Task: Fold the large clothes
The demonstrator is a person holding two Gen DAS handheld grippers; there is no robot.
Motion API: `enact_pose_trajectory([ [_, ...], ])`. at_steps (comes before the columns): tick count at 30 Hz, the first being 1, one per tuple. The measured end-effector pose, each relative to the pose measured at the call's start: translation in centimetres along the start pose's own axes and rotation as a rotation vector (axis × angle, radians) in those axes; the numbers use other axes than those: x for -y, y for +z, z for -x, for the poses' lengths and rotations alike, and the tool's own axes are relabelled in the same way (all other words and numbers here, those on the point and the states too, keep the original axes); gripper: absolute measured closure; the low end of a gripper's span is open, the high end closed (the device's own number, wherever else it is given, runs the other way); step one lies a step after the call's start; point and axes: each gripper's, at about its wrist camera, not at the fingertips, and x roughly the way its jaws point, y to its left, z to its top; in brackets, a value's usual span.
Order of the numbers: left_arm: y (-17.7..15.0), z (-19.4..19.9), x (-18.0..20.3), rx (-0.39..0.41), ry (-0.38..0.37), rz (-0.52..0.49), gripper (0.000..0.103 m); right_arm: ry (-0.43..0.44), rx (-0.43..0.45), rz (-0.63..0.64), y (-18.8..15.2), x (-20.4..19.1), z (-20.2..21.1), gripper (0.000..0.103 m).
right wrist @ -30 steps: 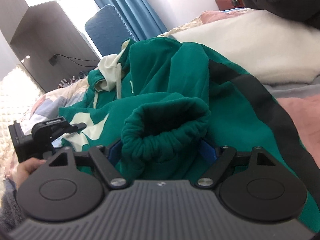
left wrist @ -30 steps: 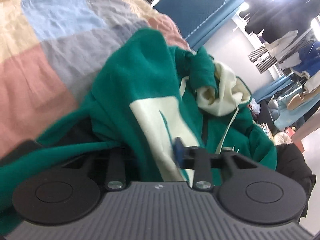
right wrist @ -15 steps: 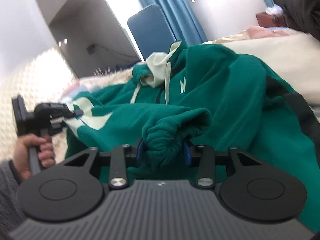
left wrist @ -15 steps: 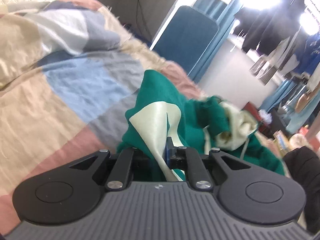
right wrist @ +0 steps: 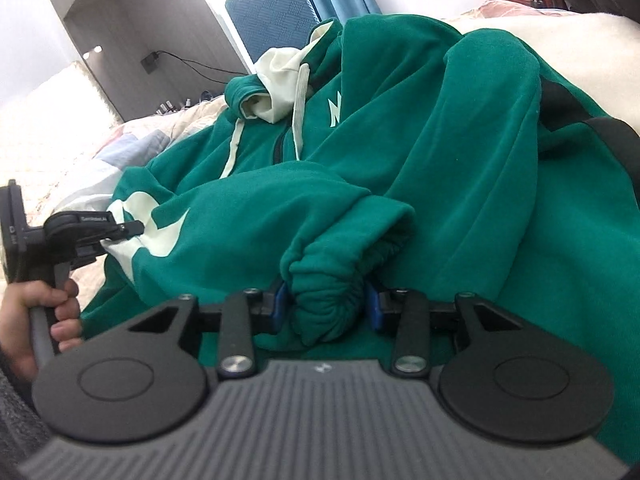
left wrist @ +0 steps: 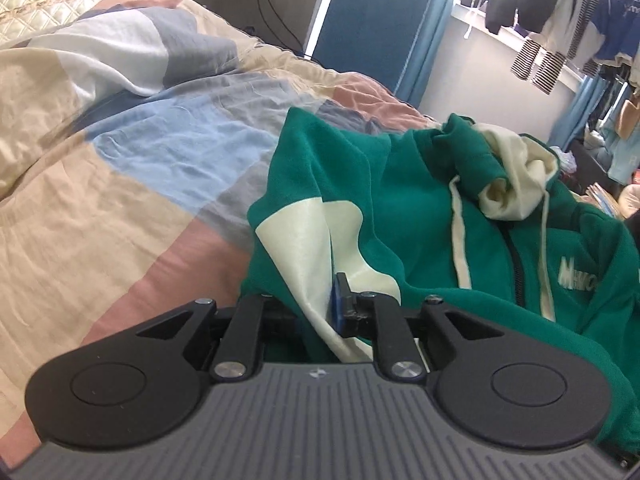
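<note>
A green hoodie point(left wrist: 420, 208) with a cream hood point(left wrist: 516, 176) and cream patches lies crumpled on the bed. My left gripper point(left wrist: 312, 312) has a fold of its cream patch between the pads; the jaws are opening slightly, and the cloth is still pinched and lifted. In the right wrist view, the left gripper point(right wrist: 120, 232) pulls that patch out to the left. My right gripper point(right wrist: 326, 304) is shut on the gathered green sleeve cuff point(right wrist: 320, 276), which bulges between its blue pads. The hoodie's body point(right wrist: 460, 140) rises behind, hood point(right wrist: 276, 80) at the far end.
A patchwork quilt point(left wrist: 140, 160) covers the bed to the left of the hoodie. A white blanket point(right wrist: 560, 40) lies at the right. A blue padded chair point(left wrist: 368, 20) stands beyond the bed, and clothes hang point(left wrist: 540, 20) by the window. A person's hand point(right wrist: 36, 312) grips the left handle.
The right jaws closed from wide apart onto the sleeve cuff. The left gripper pinched the cream patch, rolled level and drew it away to the left, spreading the hoodie.
</note>
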Motion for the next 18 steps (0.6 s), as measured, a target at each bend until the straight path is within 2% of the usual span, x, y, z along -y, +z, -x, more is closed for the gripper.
enact_pose_trajectory([
  [2, 0.1, 0.9, 0.3, -0.023, -0.014, -0.013, 0.061, 0.0, 0.007, -0.005, 0.0, -0.1, 0.2, 0.06],
  [3, 0.0, 1.7, 0.6, -0.019, -0.017, -0.027, 0.047, -0.003, 0.013, -0.004, 0.0, -0.2, 0.3, 0.058],
  [4, -0.2, 2.7, 1.0, -0.002, -0.009, -0.044, 0.04, -0.006, 0.02, 0.0, -0.1, -0.3, 0.7, 0.056],
  [7, -0.8, 6.2, 2.3, 0.037, 0.005, -0.114, 0.037, -0.026, 0.045, 0.024, -0.3, -0.9, 2.0, 0.041],
  [12, -1.8, 12.3, 3.8, 0.074, -0.042, -0.163, 0.036, -0.047, 0.104, 0.066, -0.7, -2.2, 5.3, 0.021],
  [18, -0.8, 16.6, 6.5, 0.128, -0.103, -0.189, 0.034, -0.066, 0.197, 0.1, -0.6, -3.7, 9.9, 0.016],
])
